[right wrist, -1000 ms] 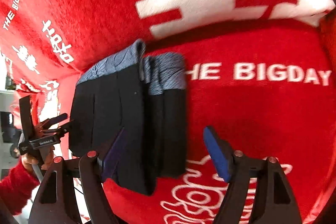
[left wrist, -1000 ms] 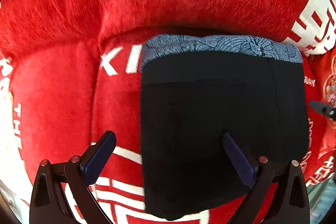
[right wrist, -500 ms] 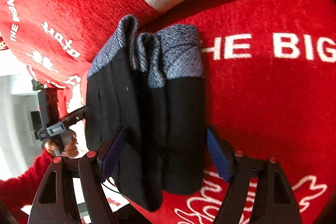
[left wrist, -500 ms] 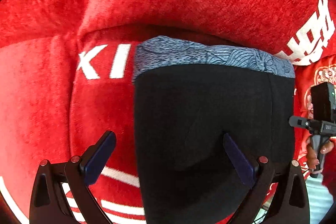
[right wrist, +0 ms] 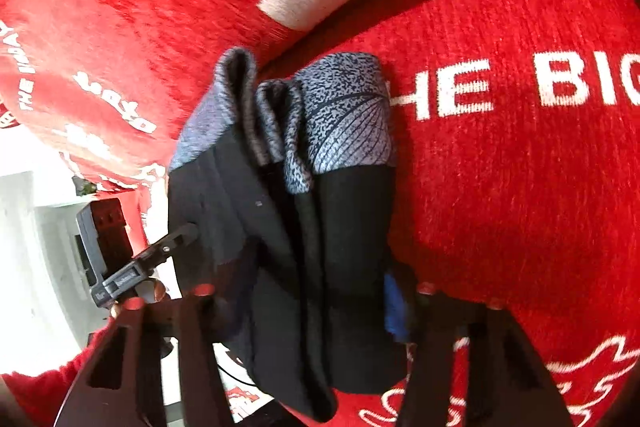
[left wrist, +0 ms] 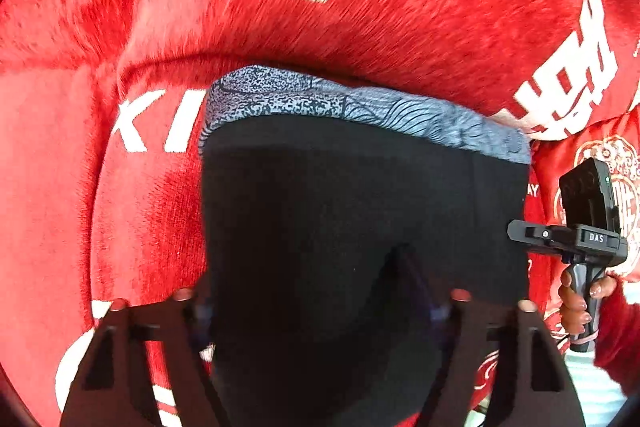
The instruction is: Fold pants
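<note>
Pants [left wrist: 360, 227], folded, on plush blanket [left wrist: 400, 27]

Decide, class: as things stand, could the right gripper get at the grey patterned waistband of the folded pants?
Probably yes. The right gripper straddles the black end of the folded pants, and the grey waistband lies straight ahead along its fingers on the red blanket, with nothing lying over it.

Both tools advanced; folded pants [left wrist: 360, 227] now between jaws.
</note>
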